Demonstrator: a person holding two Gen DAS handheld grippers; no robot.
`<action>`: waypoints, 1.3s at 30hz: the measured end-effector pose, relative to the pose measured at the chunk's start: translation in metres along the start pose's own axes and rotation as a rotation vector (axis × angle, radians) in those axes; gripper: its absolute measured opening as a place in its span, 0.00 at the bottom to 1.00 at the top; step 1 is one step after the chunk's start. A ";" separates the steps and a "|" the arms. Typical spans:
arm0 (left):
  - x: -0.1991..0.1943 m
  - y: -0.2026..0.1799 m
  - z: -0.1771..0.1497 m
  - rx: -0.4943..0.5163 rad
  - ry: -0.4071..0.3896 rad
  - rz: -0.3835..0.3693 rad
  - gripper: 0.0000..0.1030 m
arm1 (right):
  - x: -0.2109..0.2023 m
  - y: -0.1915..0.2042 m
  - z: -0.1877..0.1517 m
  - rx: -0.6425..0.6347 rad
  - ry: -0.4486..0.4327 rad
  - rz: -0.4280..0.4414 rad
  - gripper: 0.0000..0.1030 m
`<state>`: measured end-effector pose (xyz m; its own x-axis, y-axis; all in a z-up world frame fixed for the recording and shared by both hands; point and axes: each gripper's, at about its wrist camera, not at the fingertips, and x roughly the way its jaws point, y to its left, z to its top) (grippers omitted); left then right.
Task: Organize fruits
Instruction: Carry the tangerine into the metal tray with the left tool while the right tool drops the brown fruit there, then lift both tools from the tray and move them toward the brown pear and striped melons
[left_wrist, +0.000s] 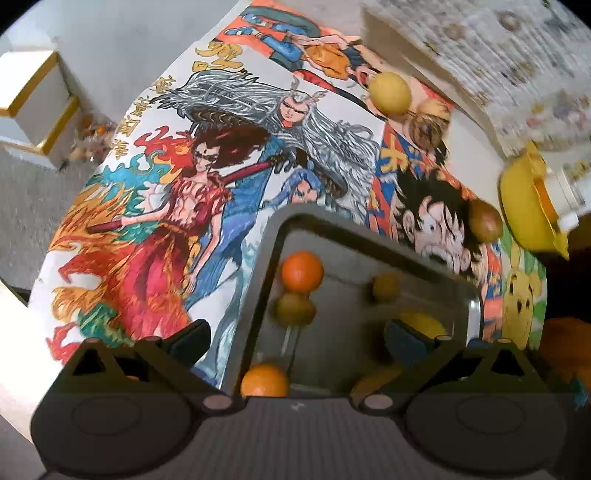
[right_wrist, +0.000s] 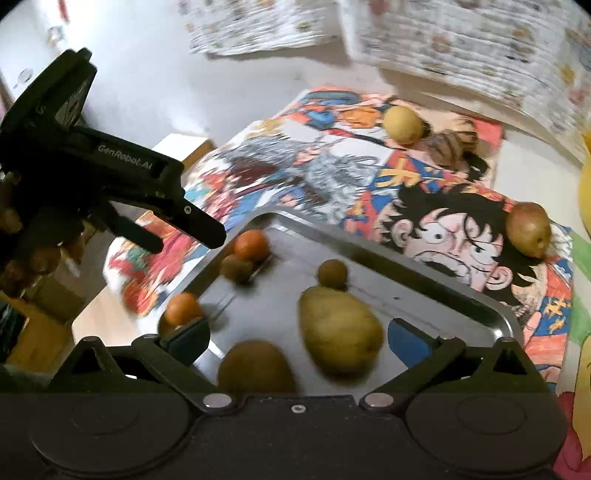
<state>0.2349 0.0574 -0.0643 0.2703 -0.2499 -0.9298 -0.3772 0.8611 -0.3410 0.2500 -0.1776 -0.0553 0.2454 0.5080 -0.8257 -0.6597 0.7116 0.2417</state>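
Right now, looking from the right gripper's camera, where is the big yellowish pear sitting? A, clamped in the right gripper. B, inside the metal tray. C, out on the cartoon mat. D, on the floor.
B: the big pear lies on the metal tray floor, ahead of the open right gripper, whose fingers do not close on it.

Fruits (right_wrist: 340, 328) in tray (right_wrist: 424, 291); tray on poster (right_wrist: 461, 229); pear (right_wrist: 528, 229), lemon (right_wrist: 402, 123) behind tray.
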 end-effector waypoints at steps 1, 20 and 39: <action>-0.004 -0.001 -0.006 0.021 -0.009 0.001 0.99 | -0.001 0.002 -0.001 -0.014 0.010 0.008 0.99; -0.015 -0.023 -0.097 0.332 -0.055 0.170 0.99 | -0.023 -0.005 -0.044 -0.001 0.111 -0.070 0.99; -0.011 -0.044 -0.051 0.302 -0.035 0.327 0.99 | -0.046 -0.072 -0.040 0.242 -0.016 -0.306 0.99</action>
<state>0.2035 -0.0003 -0.0466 0.2117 0.0673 -0.9750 -0.1733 0.9844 0.0303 0.2576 -0.2720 -0.0555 0.4168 0.2604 -0.8709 -0.3678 0.9245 0.1004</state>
